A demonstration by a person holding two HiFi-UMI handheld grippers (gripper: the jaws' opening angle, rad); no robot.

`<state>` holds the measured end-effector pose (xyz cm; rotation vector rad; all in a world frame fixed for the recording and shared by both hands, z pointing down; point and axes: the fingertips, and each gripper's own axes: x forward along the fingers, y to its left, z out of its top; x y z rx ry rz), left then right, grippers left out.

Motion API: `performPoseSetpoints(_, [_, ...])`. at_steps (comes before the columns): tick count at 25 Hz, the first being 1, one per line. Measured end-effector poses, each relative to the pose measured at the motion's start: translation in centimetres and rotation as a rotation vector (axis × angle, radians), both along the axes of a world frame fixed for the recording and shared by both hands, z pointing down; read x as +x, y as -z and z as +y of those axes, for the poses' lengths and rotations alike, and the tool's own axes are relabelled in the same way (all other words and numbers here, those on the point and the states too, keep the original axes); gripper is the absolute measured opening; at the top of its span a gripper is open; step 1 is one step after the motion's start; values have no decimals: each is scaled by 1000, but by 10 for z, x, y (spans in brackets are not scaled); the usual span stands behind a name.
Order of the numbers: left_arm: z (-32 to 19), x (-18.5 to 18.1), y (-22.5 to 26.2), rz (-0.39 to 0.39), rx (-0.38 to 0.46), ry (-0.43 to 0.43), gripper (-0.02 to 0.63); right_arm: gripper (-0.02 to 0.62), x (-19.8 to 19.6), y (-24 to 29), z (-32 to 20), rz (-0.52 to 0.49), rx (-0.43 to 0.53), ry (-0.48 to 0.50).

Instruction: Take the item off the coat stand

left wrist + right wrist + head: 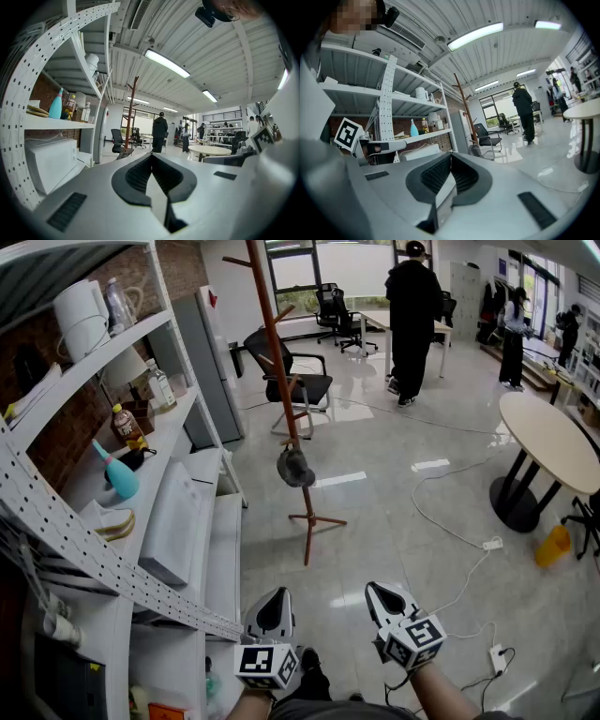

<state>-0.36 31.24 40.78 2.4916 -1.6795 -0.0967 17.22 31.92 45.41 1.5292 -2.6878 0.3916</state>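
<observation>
A brown wooden coat stand (281, 381) stands on the glossy floor in the middle of the head view. A dark grey item, cap-like, (295, 467) hangs low on its pole. Both grippers are held near the bottom edge, well short of the stand. My left gripper (273, 597) is shut with nothing between its jaws. My right gripper (376, 590) beside it is also shut and empty. The left gripper view looks over its closed jaws (151, 155) to the stand (131, 110). In the right gripper view the stand (464, 110) rises past the jaws (451, 154), the grey item (475, 150) at its foot.
White metal shelving (169, 437) with bottles and boxes lines the left side. A black office chair (291, 381) is behind the stand. A round table (553, 442) and a yellow bin (553, 545) are at right. Cables and a power strip (492, 544) lie on the floor. A person (412, 320) stands far back.
</observation>
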Motion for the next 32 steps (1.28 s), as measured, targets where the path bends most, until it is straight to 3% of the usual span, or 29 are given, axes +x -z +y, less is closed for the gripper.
performPoseSetpoints(10, [-117, -54, 10, -3, 22, -26, 8, 8, -57, 13, -126, -21, 16, -31])
performPoseSetpoints(19, [-185, -100, 18, 13, 42, -39, 8, 8, -111, 22, -200, -30, 24, -56])
performPoseSetpoints(32, [-242, -133, 2, 46, 11, -5, 8, 8, -118, 10, -262, -15, 6, -83])
